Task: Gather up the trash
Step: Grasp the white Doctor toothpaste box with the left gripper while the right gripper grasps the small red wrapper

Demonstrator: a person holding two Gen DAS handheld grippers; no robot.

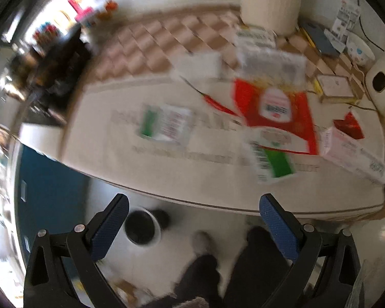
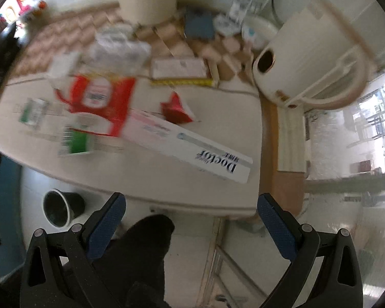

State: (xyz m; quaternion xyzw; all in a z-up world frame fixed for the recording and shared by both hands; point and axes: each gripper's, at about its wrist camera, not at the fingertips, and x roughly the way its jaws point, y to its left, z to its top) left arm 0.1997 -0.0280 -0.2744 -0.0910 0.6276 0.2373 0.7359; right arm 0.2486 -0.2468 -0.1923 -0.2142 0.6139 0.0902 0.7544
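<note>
In the left wrist view, the left hand-held gripper (image 1: pixel 193 220) hangs low in the frame off the near edge of the bench (image 1: pixel 102 128), its blue textured pads wide apart and empty, likely poised before a first pick. Flat paper trash is strewn across the frame's middle: a glossy red packet (image 1: pixel 274 110), a green-and-white carton (image 1: pixel 274 160), a thin red chilli (image 1: pixel 217 102). A round black bin (image 1: pixel 142 227) stands on the floor at lower left.

In the right wrist view, the right hand-held gripper (image 2: pixel 191 219) is likewise spread and empty. A long cardboard toothpaste box (image 2: pixel 190 143) lies nearest, mid-frame, beside crumpled red foil (image 2: pixel 175 109).
</note>
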